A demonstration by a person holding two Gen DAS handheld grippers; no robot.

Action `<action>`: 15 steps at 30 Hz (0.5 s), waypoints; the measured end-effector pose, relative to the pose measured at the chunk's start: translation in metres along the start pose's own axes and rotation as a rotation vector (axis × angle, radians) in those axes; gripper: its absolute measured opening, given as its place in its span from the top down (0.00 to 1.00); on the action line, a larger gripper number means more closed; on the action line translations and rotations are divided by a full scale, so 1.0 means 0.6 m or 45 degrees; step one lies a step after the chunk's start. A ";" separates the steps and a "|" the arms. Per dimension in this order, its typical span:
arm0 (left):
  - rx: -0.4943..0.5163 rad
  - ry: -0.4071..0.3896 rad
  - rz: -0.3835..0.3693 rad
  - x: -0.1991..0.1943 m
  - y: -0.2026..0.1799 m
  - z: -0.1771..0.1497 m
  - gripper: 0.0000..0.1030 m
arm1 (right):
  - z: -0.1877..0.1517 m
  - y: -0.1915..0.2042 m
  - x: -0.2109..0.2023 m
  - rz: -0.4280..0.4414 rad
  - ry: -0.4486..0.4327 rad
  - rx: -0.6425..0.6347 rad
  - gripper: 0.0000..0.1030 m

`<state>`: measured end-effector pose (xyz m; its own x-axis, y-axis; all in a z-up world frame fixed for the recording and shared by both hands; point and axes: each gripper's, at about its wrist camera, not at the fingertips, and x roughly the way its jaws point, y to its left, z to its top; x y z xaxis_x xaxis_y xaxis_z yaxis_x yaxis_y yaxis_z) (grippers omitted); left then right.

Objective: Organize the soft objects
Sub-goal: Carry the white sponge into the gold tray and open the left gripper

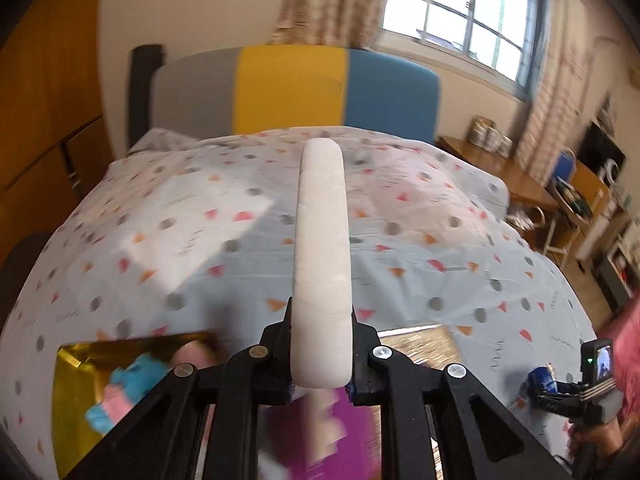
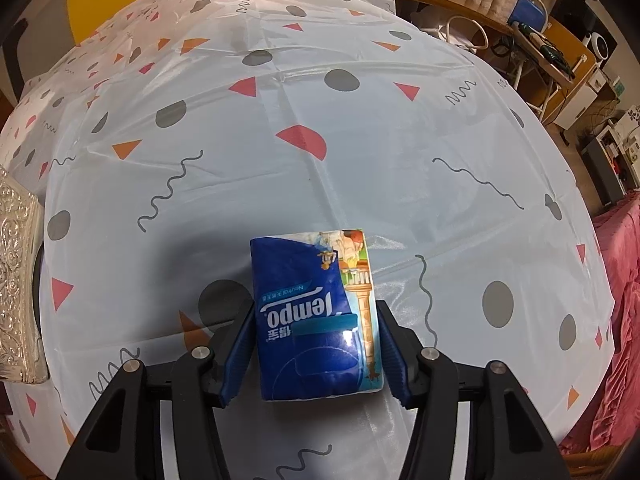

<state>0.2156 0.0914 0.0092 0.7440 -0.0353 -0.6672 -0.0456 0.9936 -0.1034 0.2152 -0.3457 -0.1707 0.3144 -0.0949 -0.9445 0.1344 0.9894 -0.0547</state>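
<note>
Two tools at work: the left tool (image 1: 322, 354) pinches a white foam strip (image 1: 322, 248) above the patterned surface (image 1: 420, 248); the right tool (image 2: 316, 354) straddles a blue tissue pack (image 2: 316, 316) lying on it, pads not clearly pressing.

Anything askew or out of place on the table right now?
Nothing looks spilled or damaged. The tissue pack lies flat on the tablecloth between the right gripper's jaws. The left gripper holds a white pad in the air.

The tablecloth (image 2: 360, 168) is pale blue with grey dots, pink and orange triangles and dark squiggles. The tissue pack (image 2: 316, 316) is deep blue; the headboard (image 1: 296, 92) is banded grey, yellow, blue
</note>
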 end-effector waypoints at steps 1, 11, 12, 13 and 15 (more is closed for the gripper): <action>-0.025 -0.001 0.017 -0.008 0.024 -0.010 0.83 | 0.000 0.001 -0.001 -0.001 -0.002 -0.005 0.47; -0.278 -0.031 0.123 -0.106 0.210 -0.142 0.83 | -0.005 0.019 -0.009 -0.036 -0.015 -0.053 0.48; -0.299 -0.032 0.133 -0.116 0.226 -0.154 0.83 | -0.006 0.023 -0.010 -0.038 -0.016 -0.054 0.48; -0.329 -0.032 0.147 -0.126 0.246 -0.170 0.83 | -0.008 0.028 -0.011 -0.039 -0.016 -0.054 0.48; -0.379 -0.028 0.173 -0.141 0.277 -0.196 0.83 | -0.009 0.032 -0.012 -0.041 -0.016 -0.054 0.48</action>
<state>0.0668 0.2468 -0.0382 0.7322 0.1008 -0.6736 -0.3357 0.9139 -0.2282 0.2103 -0.3257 -0.1665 0.3226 -0.1280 -0.9378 0.1049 0.9895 -0.0990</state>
